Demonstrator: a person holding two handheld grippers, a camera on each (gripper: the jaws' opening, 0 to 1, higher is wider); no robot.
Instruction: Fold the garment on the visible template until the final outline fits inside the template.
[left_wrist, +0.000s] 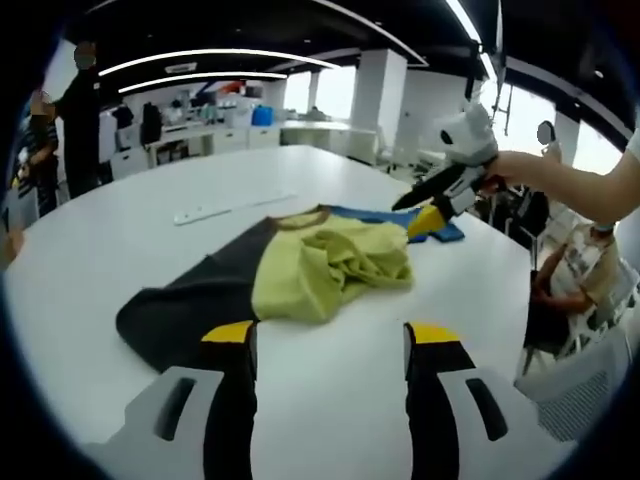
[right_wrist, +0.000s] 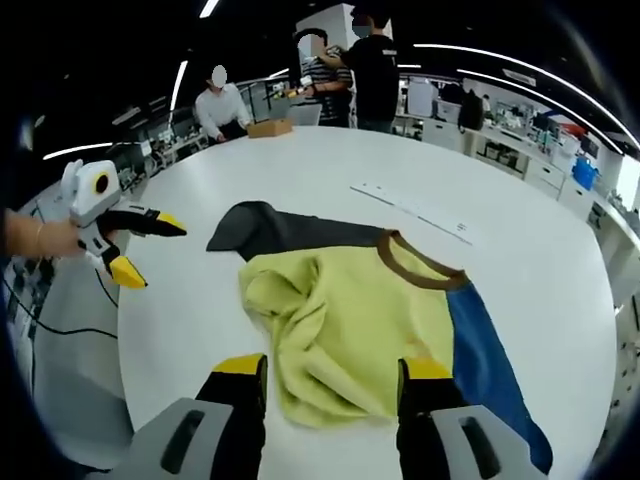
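You are in the middle of the folding job, and the shirt (right_wrist: 350, 310) is not neat yet. It lies on the big white table (right_wrist: 520, 200), with a yellow middle bunched up in soft lumps, a dark gray sleeve (right_wrist: 265, 232) sticking out on the far left in the right gripper view, and a blue sleeve (right_wrist: 490, 370) running down the right side. The brown collar (right_wrist: 420, 262) sits at the far edge of the yellow part. I cannot see any template lines under the cloth, so I cannot tell if the shape fits inside them. Your left gripper (left_wrist: 328, 345) hangs just near the gray sleeve with its jaws wide apart and nothing between them. Your right gripper (right_wrist: 332, 378) hovers at the near edge of the yellow part, jaws also wide apart and holding nothing. A long white strip (right_wrist: 410, 212) lies on the table past the shirt. I think the next move is to smooth the lumpy yellow part flat, then pinch one sleeve near its tip and bring it over the middle. Go slowly, so the cloth does not bunch again or slide off the table edge.
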